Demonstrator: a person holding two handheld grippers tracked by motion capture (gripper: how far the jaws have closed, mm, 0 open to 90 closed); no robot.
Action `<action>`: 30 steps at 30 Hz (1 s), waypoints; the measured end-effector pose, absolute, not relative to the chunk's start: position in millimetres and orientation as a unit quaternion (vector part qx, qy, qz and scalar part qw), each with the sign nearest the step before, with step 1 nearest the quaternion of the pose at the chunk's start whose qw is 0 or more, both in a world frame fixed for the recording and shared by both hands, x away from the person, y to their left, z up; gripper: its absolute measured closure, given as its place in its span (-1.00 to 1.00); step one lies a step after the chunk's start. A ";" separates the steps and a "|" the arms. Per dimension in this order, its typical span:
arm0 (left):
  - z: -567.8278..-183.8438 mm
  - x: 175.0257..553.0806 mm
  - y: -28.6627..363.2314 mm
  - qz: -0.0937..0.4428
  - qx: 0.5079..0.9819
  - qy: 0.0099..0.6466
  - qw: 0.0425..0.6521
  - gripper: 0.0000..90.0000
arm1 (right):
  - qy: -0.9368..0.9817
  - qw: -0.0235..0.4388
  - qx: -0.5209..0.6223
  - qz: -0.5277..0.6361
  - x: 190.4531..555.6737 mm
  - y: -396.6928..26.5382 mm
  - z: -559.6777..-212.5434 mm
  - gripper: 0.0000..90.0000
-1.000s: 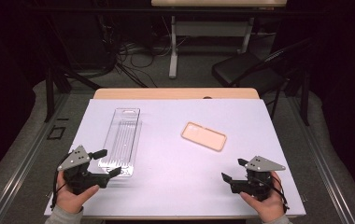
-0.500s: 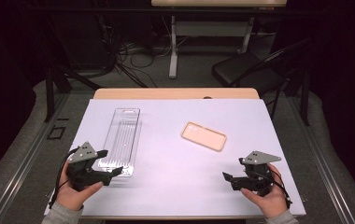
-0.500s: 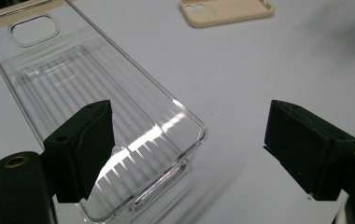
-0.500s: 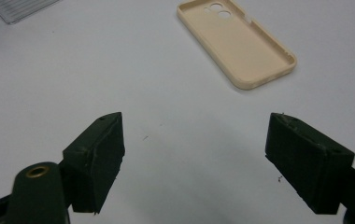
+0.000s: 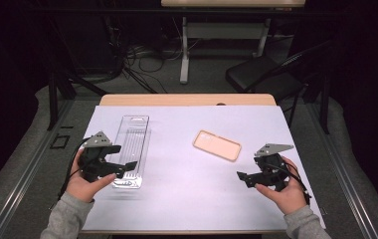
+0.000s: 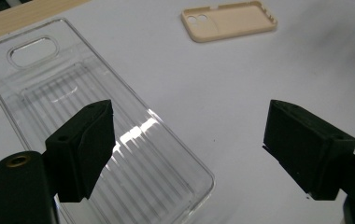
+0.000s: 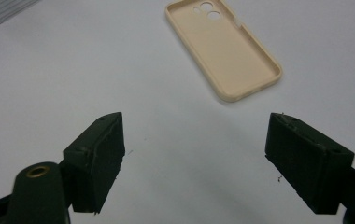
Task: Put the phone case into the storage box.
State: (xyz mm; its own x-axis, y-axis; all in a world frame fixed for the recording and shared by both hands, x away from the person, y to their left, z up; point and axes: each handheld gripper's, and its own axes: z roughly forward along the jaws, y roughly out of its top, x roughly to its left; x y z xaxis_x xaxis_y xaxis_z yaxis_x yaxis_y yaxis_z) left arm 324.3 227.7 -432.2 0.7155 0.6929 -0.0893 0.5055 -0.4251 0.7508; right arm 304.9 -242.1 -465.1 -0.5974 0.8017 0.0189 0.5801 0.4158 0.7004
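A long clear ribbed plastic case (image 5: 133,146) lies on the left half of the white-covered table (image 5: 192,199). A beige phone case (image 5: 217,145) lies hollow side up, right of the middle. My left gripper (image 5: 128,168) hovers over the clear case's near end, open, with nothing between its jaws. In the left gripper view the clear case (image 6: 68,98) runs under the left jaw and the beige case (image 6: 229,19) lies far off. My right gripper (image 5: 242,177) stands open near the front right. In its own view the beige case (image 7: 224,46) lies ahead of the open, unloaded gripper (image 7: 194,144).
A strip of bare wooden tabletop (image 5: 187,99) shows at the far edge of the sheet. Beyond it stand a black folding chair (image 5: 261,74), a desk leg (image 5: 183,50) and cables on the floor. A corner of the clear case (image 7: 3,9) shows in the right gripper view.
Both hands have lifted and moved a little away from the front edge, the left gripper further over the clear case. Both cases lie where they were.
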 end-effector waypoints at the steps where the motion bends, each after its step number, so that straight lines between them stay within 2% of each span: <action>1: -430.3 325.9 226.1 0.116 0.835 0.358 0.401 -0.63 | 0.826 0.162 0.418 0.342 304.9 -242.1 -465.1 -0.56; 15: -416.6 373.1 209.9 0.096 0.835 0.359 0.406 -0.63 | 0.826 0.152 0.429 0.333 335.3 -232.3 -441.3 -0.53; 30: -415.9 397.3 214.4 0.100 0.818 0.386 0.416 -0.63 | 0.829 0.144 0.441 0.311 371.8 -219.0 -432.1 -0.52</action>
